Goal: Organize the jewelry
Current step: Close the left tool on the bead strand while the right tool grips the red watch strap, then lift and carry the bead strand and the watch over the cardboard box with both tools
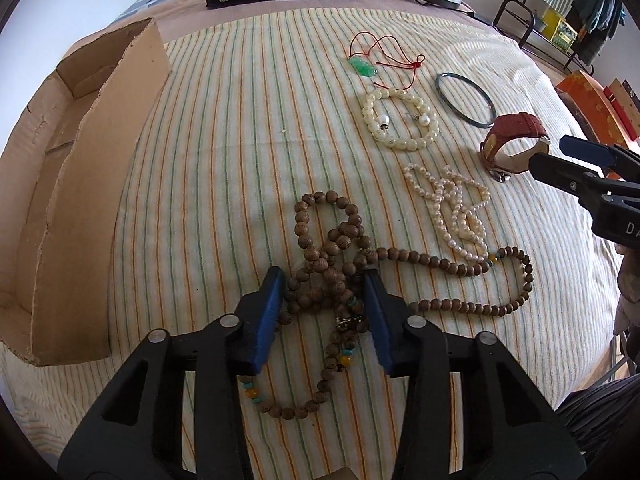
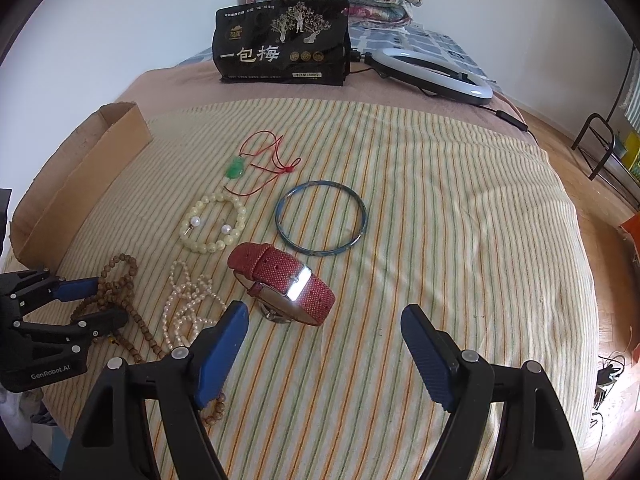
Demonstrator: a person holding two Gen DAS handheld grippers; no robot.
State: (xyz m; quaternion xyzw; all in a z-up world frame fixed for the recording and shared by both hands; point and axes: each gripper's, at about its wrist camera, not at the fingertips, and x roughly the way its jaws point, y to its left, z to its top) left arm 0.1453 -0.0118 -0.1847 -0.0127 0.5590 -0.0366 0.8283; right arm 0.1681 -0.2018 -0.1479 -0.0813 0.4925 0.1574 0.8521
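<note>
We are tidying jewelry that lies on a striped cloth [image 2: 440, 200] spread over a bed. A cardboard box [image 1: 80, 184] sits at the left edge of the cloth, and we think the pieces should go in there.

Our left gripper [image 1: 325, 280] points down at the brown bead necklace [image 1: 332, 264], which lies in a tangled heap near the front edge of the cloth. Its two blue pads sit on each side of the bead clump. The beads fill the gap between them, and the pads look like they touch the beads. So we think the left gripper is clamped on the brown bead necklace, or very nearly so.

Our right gripper [image 2: 324, 316] has its pads wide apart and holds nothing. It hangs just in front of the red watch [image 2: 280, 280], which stands on its side near the middle of the cloth.

Also on the cloth are a white pearl string [image 1: 452, 208] beside the brown beads, a cream bead bracelet [image 1: 400, 120], a blue bangle [image 2: 320, 220] and a green pendant on a red cord [image 2: 234, 170] toward the back edge.

The step in hand is picking up the brown beads. Next we need a firm squeeze, then a slow lift, because long loops trail toward the pearls and could drag them. Then we carry the beads left to the box.
</note>
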